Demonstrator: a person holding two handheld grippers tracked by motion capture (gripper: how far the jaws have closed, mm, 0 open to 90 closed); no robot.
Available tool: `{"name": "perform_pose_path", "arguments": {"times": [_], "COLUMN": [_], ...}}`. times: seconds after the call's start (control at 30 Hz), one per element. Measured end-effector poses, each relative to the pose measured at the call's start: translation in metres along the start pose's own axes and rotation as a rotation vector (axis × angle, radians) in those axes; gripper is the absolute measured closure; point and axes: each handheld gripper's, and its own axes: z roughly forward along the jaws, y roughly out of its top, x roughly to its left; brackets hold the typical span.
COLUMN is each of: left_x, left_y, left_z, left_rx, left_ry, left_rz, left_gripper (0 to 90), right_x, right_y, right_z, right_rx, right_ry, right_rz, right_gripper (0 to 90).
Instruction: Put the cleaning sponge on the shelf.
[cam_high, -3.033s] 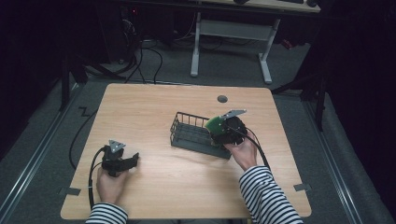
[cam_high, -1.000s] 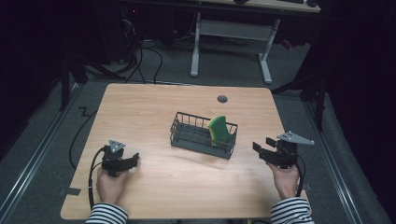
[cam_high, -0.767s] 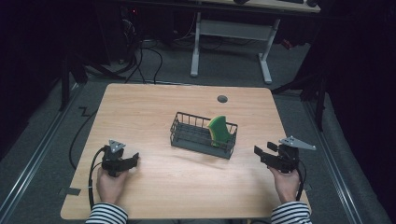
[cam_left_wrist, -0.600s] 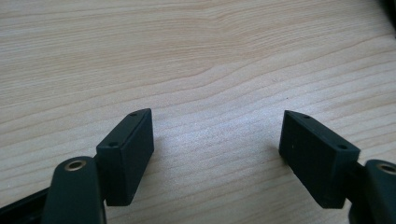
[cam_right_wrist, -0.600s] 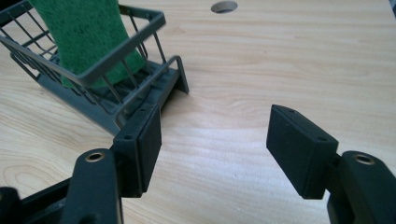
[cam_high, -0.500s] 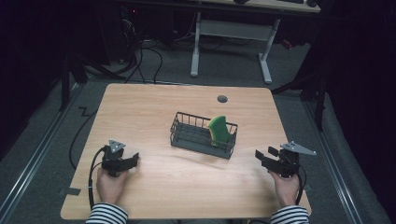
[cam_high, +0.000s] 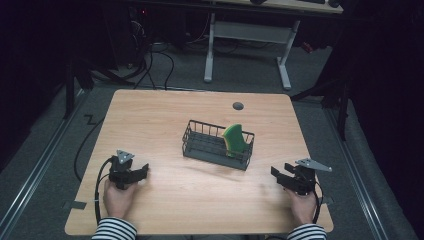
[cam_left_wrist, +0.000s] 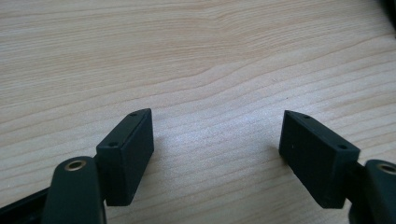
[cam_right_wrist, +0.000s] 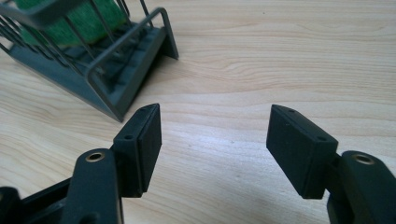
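High view: the green sponge (cam_high: 235, 139) is seen propped in the wire basket (cam_high: 192, 145), at about 10 o'clock from the right gripper (cam_high: 280, 176), the nearer of the 2. The left gripper (cam_high: 141, 171) is rested on the wooden table (cam_high: 165, 115).

Left gripper view: jaws are held apart over bare wood.

Right gripper view: jaws are spread, nothing gripped; the sponge, partly cropped, is probably leaning on the basket's end. Dark floor is seen around.

A green sponge (cam_high: 235, 139) with a yellowish face stands on edge, tilted, inside a dark wire basket (cam_high: 200, 148), at the basket's right end. The basket is oblong, with thin upright bars and a solid dark floor, and sits near the middle of the tabletop (cam_high: 165, 115). In the right gripper view the sponge (cam_right_wrist: 70, 18) shows through the basket's bars (cam_right_wrist: 135, 70).
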Motion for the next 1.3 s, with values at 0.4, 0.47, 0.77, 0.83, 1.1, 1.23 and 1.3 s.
{"name": "perform_pose_path", "arguments": {"times": [0.4, 0.47, 0.77, 0.83, 1.1, 1.23, 1.3], "left_x": [0.0, 0.0, 0.0, 0.0, 0.0, 0.0, 0.0], "left_y": [0.0, 0.0, 0.0, 0.0, 0.0, 0.0, 0.0], "left_z": [0.0, 0.0, 0.0, 0.0, 0.0, -0.001, 0.0], "left_rx": [0.0, 0.0, 0.0, 0.0, 0.0, -0.003, -0.002], "left_ry": [0.0, 0.0, 0.0, 0.0, -0.002, -0.002, 0.002], "left_rz": [0.0, 0.0, 0.0, 0.0, -0.001, -0.006, -0.004], "left_gripper": [26.7, 26.7, 26.7, 26.7, 26.6, 27.3, 27.4], "right_x": [0.001, 0.001, 0.004, 0.006, 0.011, 0.011, 0.011], "right_y": [-0.016, -0.018, -0.02, -0.019, -0.019, -0.019, -0.019], "right_z": [0.019, 0.021, 0.027, 0.028, 0.03, 0.03, 0.03], "right_rx": [0.049, 0.054, 0.078, 0.084, 0.094, 0.096, 0.096], "right_ry": [-0.053, -0.059, -0.084, -0.098, -0.134, -0.137, -0.136], "right_rz": [-0.029, -0.027, -0.049, -0.065, -0.096, -0.092, -0.092], "right_gripper": [35.5, 35.5, 34.6, 34.6, 33.1, 32.7, 32.6]}}
